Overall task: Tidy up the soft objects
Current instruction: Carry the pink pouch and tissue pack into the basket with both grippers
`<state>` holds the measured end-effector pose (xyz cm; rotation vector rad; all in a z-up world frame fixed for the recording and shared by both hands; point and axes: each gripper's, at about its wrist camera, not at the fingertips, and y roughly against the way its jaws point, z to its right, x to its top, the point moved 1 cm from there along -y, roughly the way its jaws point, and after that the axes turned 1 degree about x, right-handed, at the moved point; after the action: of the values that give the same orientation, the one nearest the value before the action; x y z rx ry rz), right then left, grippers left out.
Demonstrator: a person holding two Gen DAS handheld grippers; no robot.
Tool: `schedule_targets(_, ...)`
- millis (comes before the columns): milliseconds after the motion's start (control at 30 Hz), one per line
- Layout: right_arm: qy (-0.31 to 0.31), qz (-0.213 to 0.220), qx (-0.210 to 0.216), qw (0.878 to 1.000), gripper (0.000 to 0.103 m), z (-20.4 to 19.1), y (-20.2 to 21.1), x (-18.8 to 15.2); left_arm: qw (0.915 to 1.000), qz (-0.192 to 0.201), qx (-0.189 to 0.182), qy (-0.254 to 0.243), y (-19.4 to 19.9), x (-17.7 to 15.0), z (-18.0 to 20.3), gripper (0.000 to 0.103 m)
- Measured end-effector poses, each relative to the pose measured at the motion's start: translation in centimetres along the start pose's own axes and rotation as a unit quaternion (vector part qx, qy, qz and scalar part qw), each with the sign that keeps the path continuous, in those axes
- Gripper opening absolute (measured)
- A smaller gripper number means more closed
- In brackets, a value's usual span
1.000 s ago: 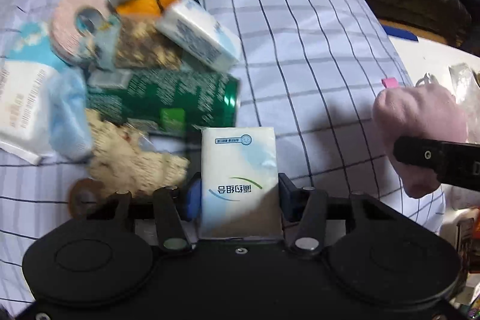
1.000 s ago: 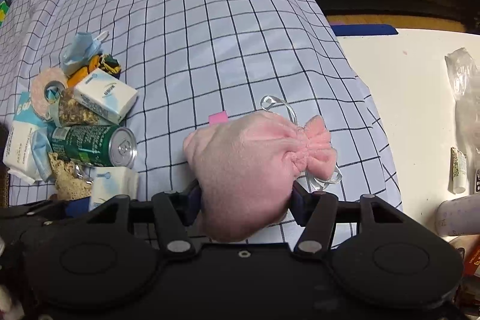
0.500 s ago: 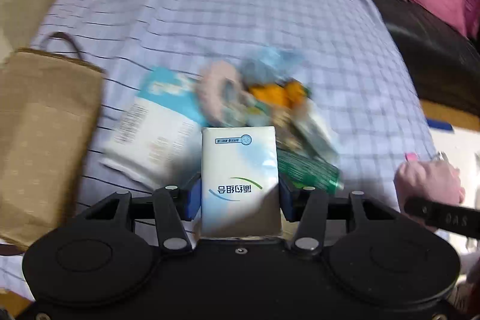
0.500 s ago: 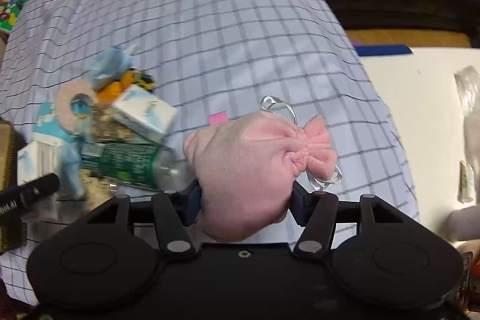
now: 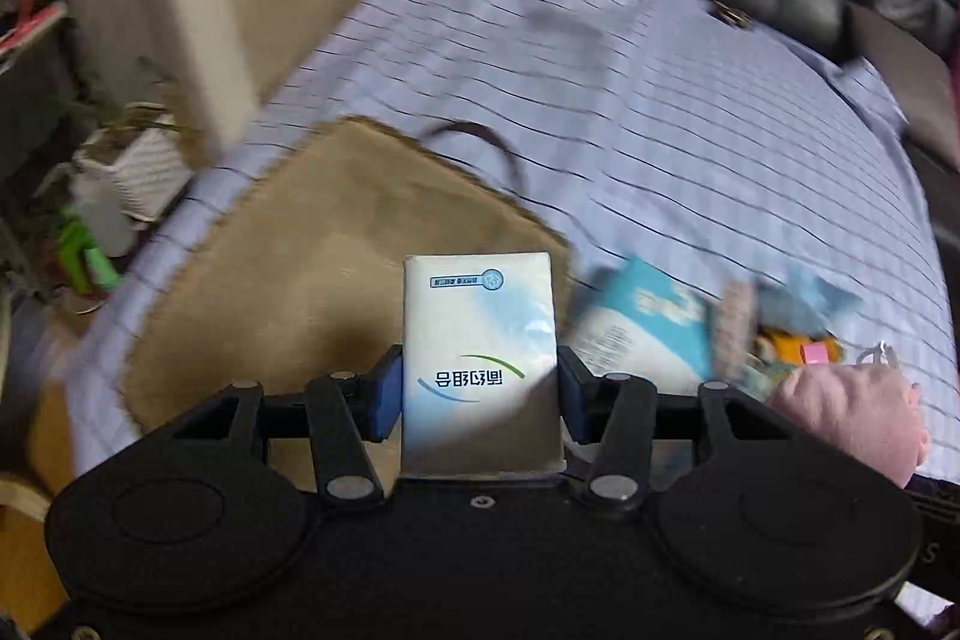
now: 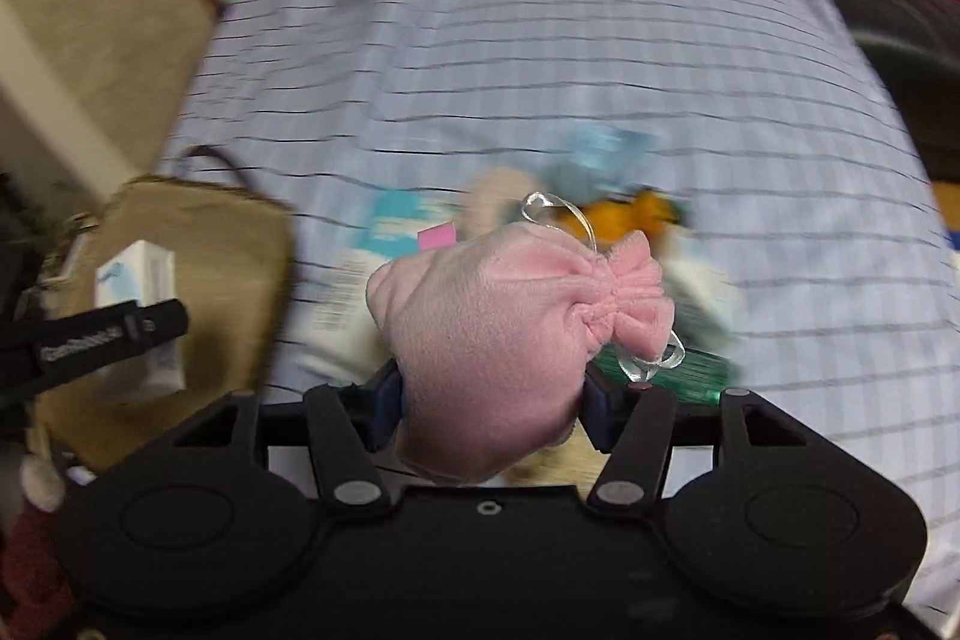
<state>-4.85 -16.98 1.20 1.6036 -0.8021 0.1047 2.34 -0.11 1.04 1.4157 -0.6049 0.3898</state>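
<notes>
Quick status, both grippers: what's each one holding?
Left gripper: closed on the tissue pack.
Right gripper: closed on the pink plush pouch.

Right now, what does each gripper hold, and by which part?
Left gripper clamps the tissue pack by its long sides; right gripper squeezes the pink pouch around its body.

Beside the tan bag [image 6: 198, 244], the pile of items [image 6: 600, 196] is smeared by motion blur beyond telling. The pink pouch [image 6: 498, 334] hides most of the green can [image 6: 690, 370] behind it.

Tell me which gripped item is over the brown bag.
The white tissue pack in the left gripper; the pink pouch, in the right gripper, is beside the brown bag.
</notes>
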Motion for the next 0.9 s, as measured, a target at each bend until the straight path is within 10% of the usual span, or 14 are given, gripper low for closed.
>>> schedule_targets(533,0.051,0.042,0.095,0.993,0.058,-13.8,-3.8,3.4,0.9977,-0.002,0.064,0.024,-1.8,0.5,-7.9,0.051)
schedule_targets(667,0.053,0.045,0.107,0.992,0.067,-14.5,-5.4,4.0,0.9972,-0.002,0.074,0.014,-1.8,0.4,-7.9,0.077)
schedule_targets(900,0.063,0.052,0.095,0.992,0.068,-14.1,-5.2,4.1,0.9969,0.008,0.078,0.009,-1.6,0.4,-8.2,0.078)
